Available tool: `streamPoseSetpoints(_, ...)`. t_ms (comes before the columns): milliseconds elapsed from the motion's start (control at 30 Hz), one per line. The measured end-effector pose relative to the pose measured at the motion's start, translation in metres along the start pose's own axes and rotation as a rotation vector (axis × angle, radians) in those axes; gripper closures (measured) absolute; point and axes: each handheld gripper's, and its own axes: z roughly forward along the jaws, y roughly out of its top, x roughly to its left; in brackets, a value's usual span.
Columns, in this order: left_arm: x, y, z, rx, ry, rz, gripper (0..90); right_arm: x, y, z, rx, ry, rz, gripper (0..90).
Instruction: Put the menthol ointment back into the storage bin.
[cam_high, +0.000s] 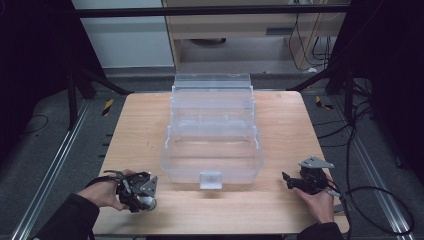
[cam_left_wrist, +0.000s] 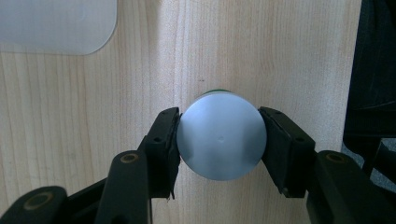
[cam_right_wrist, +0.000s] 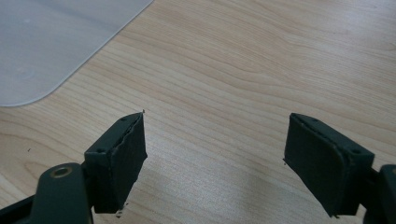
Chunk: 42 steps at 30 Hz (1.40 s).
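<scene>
A round pale grey cap (cam_left_wrist: 220, 154), with a sliver of green behind its top edge, sits between the two black jaws of my left gripper (cam_left_wrist: 219, 123), and both pads press on its sides. From above, the left gripper (cam_high: 142, 195) lies near the table's front left, with the round thing (cam_high: 149, 202) at its tip. My right gripper (cam_right_wrist: 215, 140) stands open over bare wood with nothing between its jaws. In the high view the right gripper (cam_high: 289, 181) rests at the front right, pointing toward the clear box (cam_high: 212, 172).
A large clear plastic box (cam_high: 172, 150) with stepped tiers and a front latch (cam_high: 210, 179) stands mid-table. Its rounded corner shows in the left gripper view (cam_left_wrist: 56, 28) and in the right gripper view (cam_right_wrist: 46, 46). Cables trail off the table's right edge (cam_high: 332, 165).
</scene>
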Motion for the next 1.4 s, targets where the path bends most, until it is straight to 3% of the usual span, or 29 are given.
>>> streamPoseSetpoints(167,0.001,0.001,-0.007,-0.001,0.004,-0.005,49.9,0.0,0.0,0.0,0.002,0.001,0.0,20.7)
streamPoseSetpoints(500,0.008,0.002,-0.043,-0.03,0.038,-0.037,50.0,0.0,0.0,0.0,0.003,0.003,-0.001,20.6)
streamPoseSetpoints(1167,0.035,0.013,-0.102,-0.035,0.078,-0.083,50.1,0.0,0.0,0.001,0.01,0.008,-0.006,20.4)
streamPoseSetpoints(1400,0.043,0.015,-0.117,-0.058,0.093,-0.098,50.1,0.0,0.0,0.0,0.012,0.01,-0.002,20.4)
